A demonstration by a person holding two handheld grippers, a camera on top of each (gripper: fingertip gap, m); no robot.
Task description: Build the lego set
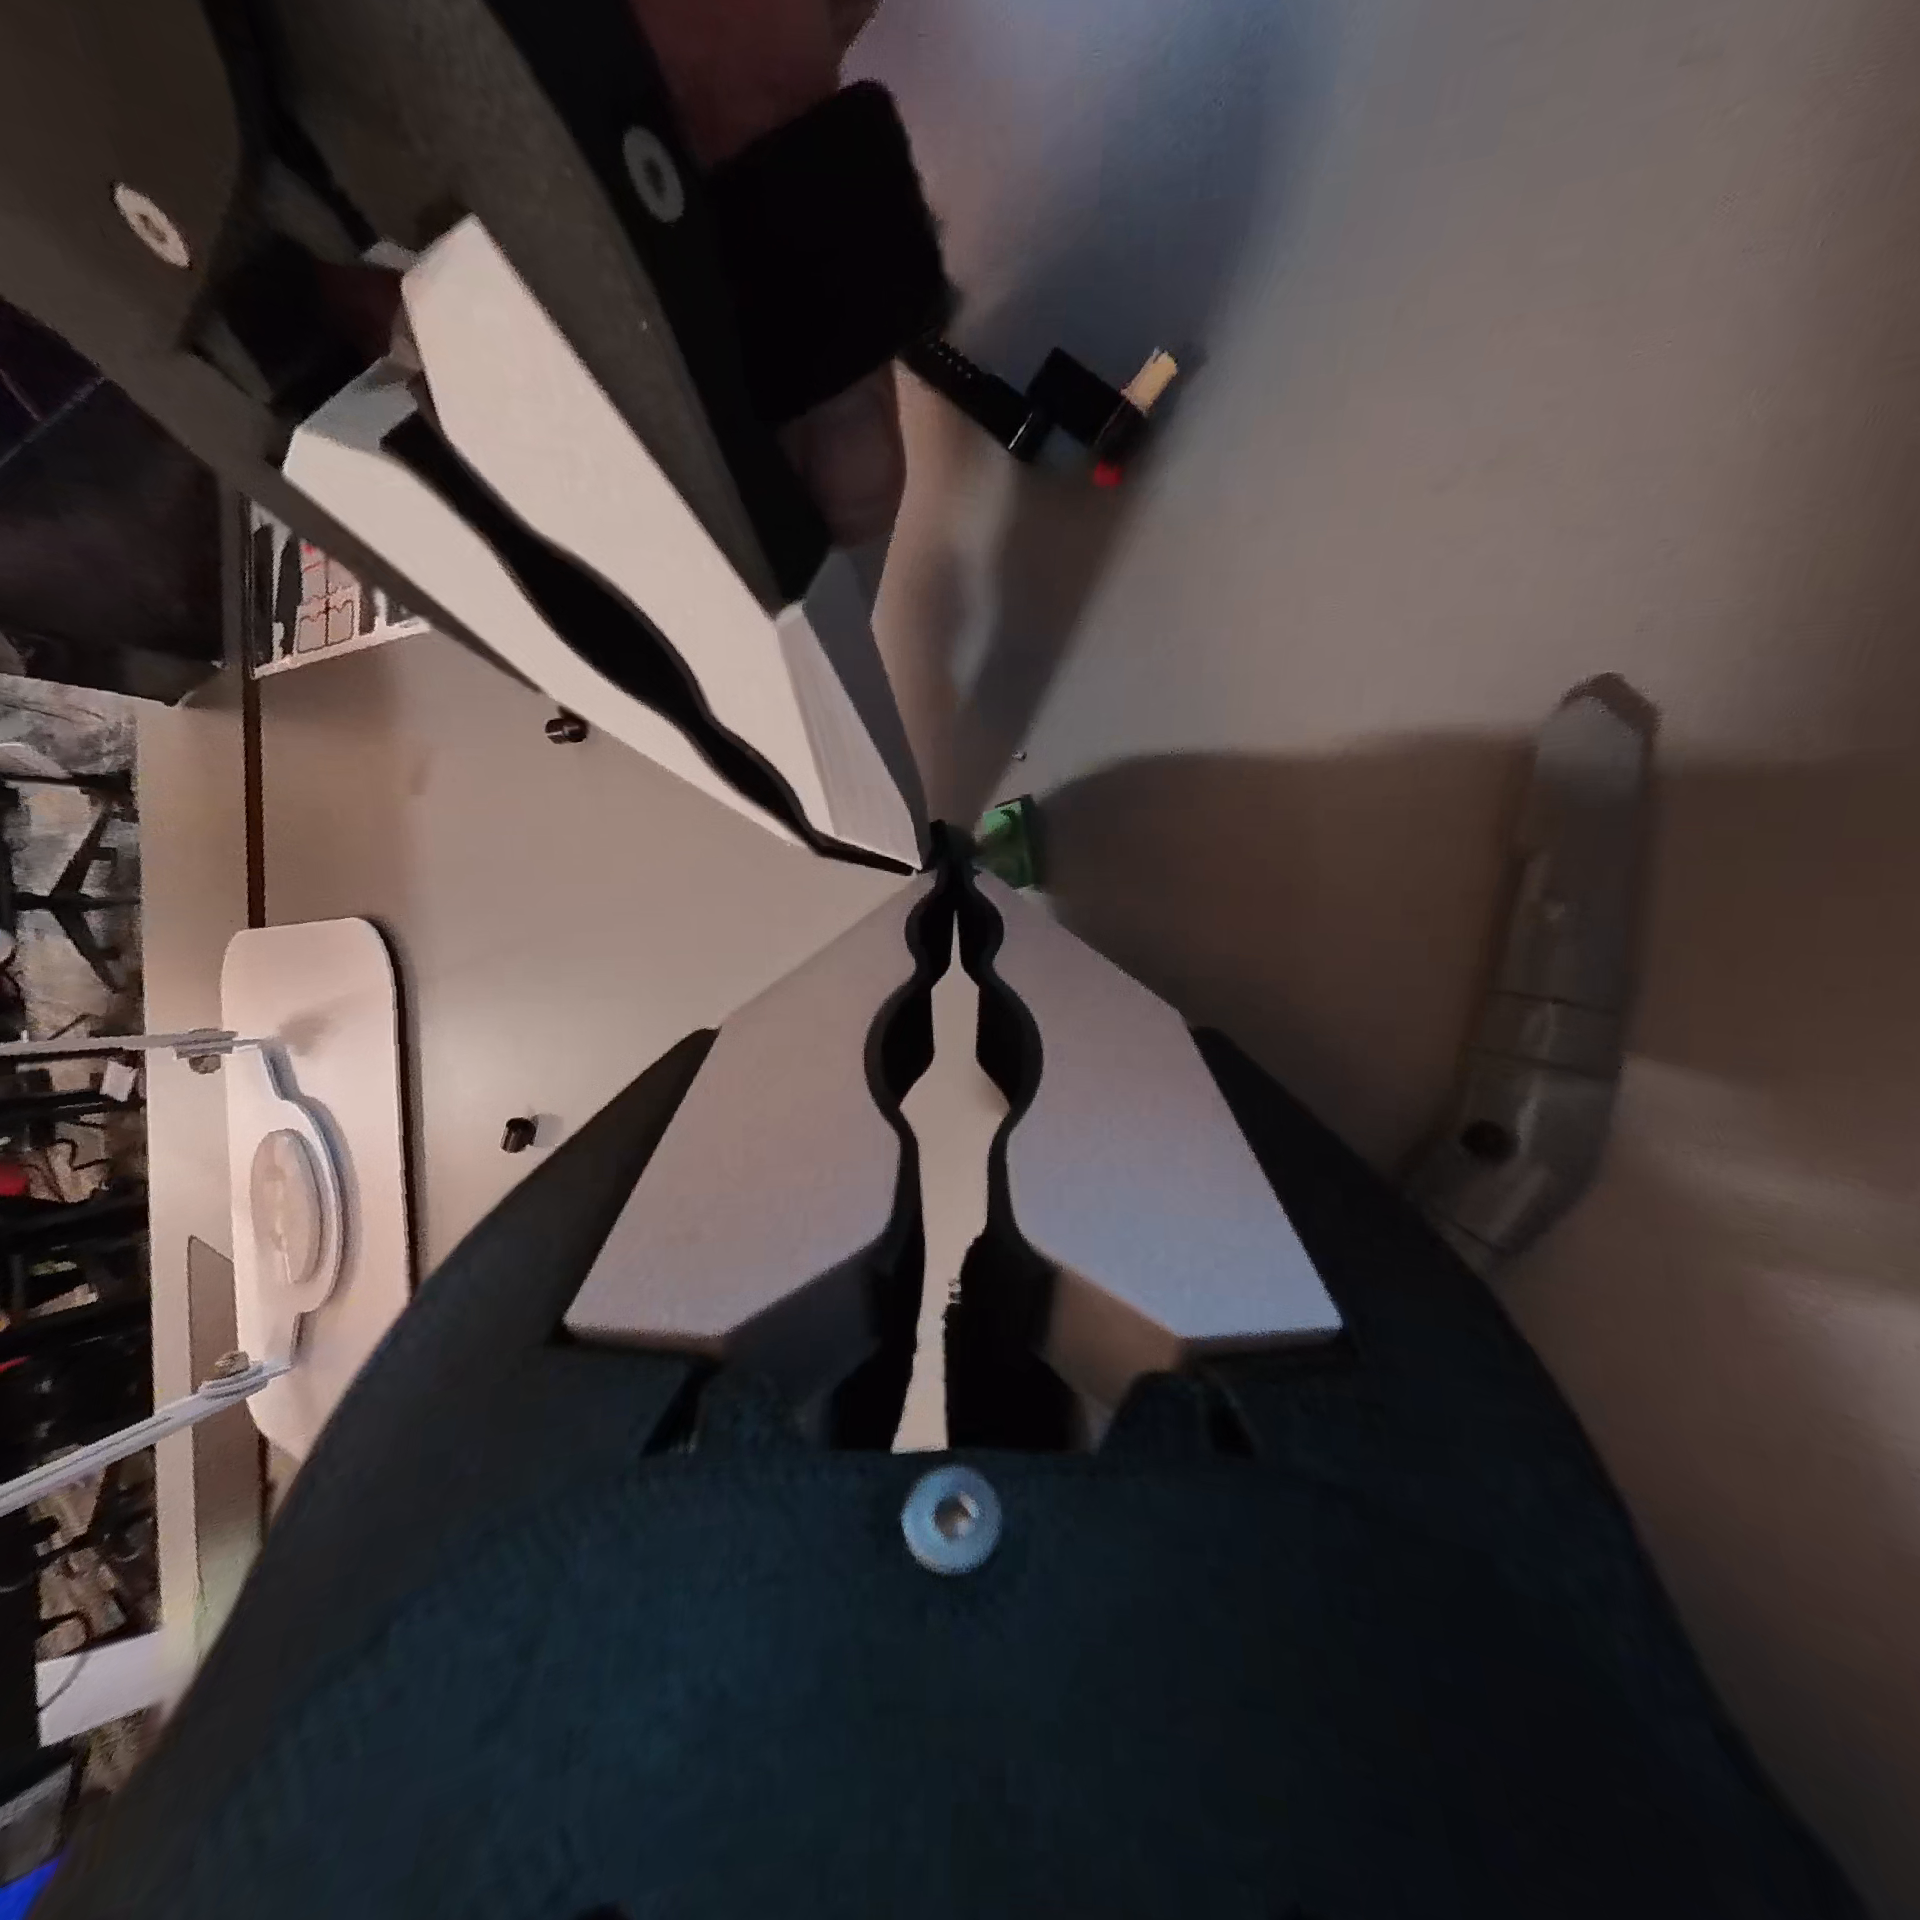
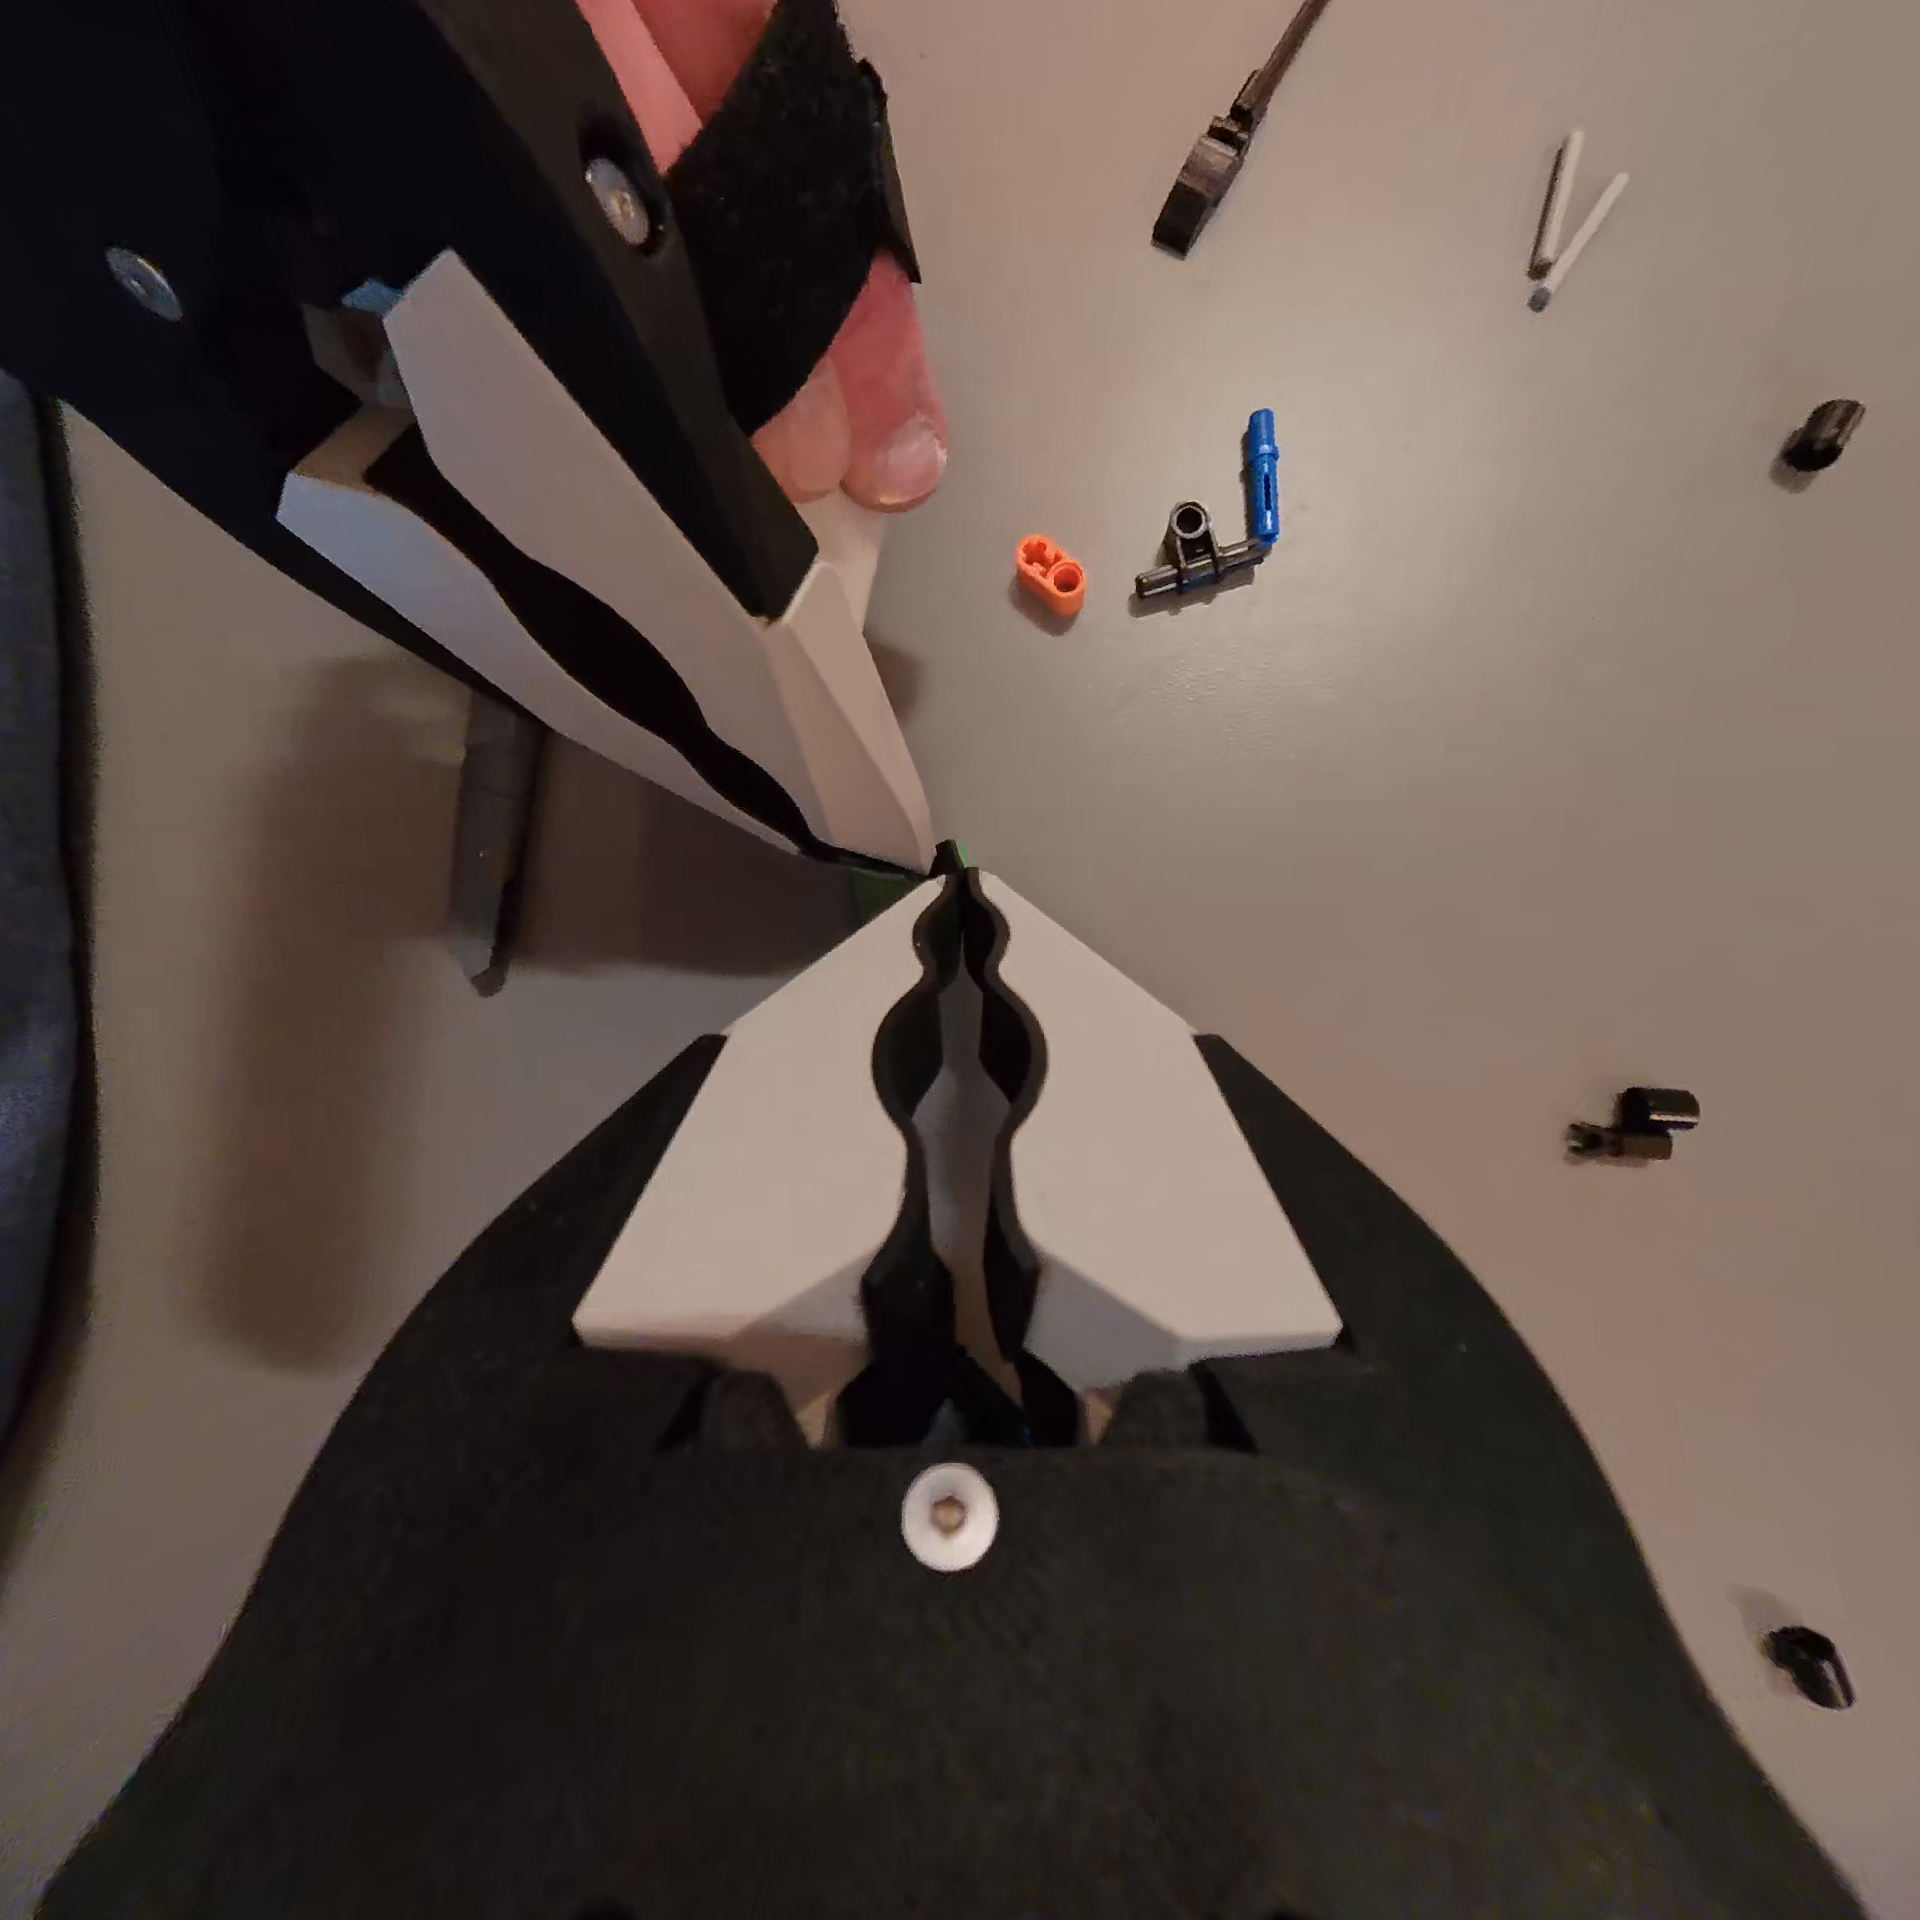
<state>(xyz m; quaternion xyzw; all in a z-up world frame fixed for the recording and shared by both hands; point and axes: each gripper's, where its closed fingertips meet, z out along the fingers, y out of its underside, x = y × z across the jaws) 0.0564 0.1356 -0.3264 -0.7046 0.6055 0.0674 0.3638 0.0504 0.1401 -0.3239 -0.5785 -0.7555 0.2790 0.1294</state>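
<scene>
Lego pieces lie scattered on a pale table: an orange connector, a blue pin touching a black connector, and a grey curved panel near the grippers. Both grippers meet tip to tip, the left gripper and right gripper each clenched on a small black-and-green piece, mostly hidden between them. Open table lies to the right.

Small parts are scattered on the desk: a two-hole connector just left of a pin joiner, which is touched by an axle pin.
</scene>
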